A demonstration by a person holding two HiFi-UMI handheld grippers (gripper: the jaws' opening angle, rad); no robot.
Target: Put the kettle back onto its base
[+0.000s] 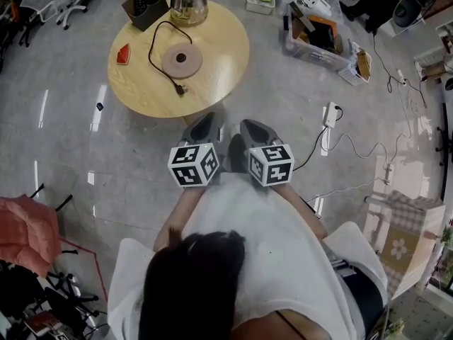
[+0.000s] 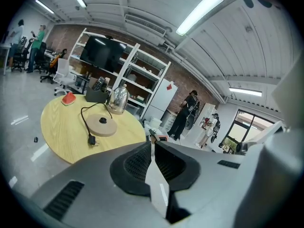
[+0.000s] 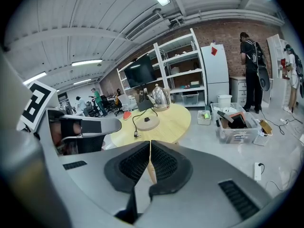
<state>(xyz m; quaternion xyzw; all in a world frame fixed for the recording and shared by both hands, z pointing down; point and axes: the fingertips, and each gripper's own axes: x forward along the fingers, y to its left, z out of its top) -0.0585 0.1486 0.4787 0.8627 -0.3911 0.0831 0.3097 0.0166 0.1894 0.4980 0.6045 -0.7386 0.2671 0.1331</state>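
Before pickup: the left gripper point(image 1: 206, 121) and right gripper point(image 1: 253, 127), jaws together and empty, hung near of the round wooden table point(image 1: 221, 42), whose shiny domed kettle point(image 1: 189, 2) stood just beyond its tan disc base point(image 1: 182, 60), so a far reach with opened jaws probably came next

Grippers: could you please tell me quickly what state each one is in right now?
Left gripper: closed, holding nothing.
Right gripper: closed, holding nothing.

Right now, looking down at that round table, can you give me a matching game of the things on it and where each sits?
1 kettle
2 kettle base
3 power plug
4 red object

A toward the table edge nearest the person
B far edge
C left edge in the head view
D middle, nothing on it

Pairs: 1-B, 2-D, 3-A, 4-C
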